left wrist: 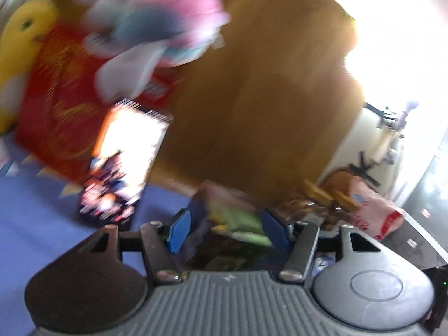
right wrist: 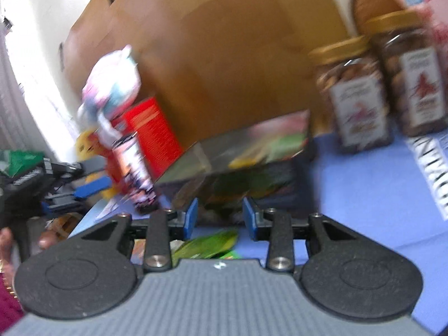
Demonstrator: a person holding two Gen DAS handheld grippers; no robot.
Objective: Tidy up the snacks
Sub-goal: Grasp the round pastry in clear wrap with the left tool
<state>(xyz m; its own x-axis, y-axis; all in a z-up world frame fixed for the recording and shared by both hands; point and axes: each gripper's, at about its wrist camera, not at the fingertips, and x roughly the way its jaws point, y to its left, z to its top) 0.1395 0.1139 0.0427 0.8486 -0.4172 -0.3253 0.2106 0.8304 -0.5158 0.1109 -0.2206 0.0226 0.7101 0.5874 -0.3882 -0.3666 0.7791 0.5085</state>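
Blue-covered table (right wrist: 364,196) carries blurry snack packs (right wrist: 246,151) and, seemingly, jars (right wrist: 352,95).

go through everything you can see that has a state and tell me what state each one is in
left gripper: jaws apart, green snack pouch between them, grip unclear in the blur
right gripper: jaws apart, at the near edge of the dark snack box, contact unclear
dark snack box: lying flat on the blue table
two nut jars: upright, gold lids on
red box: standing upright
tall snack packet: standing, tilted
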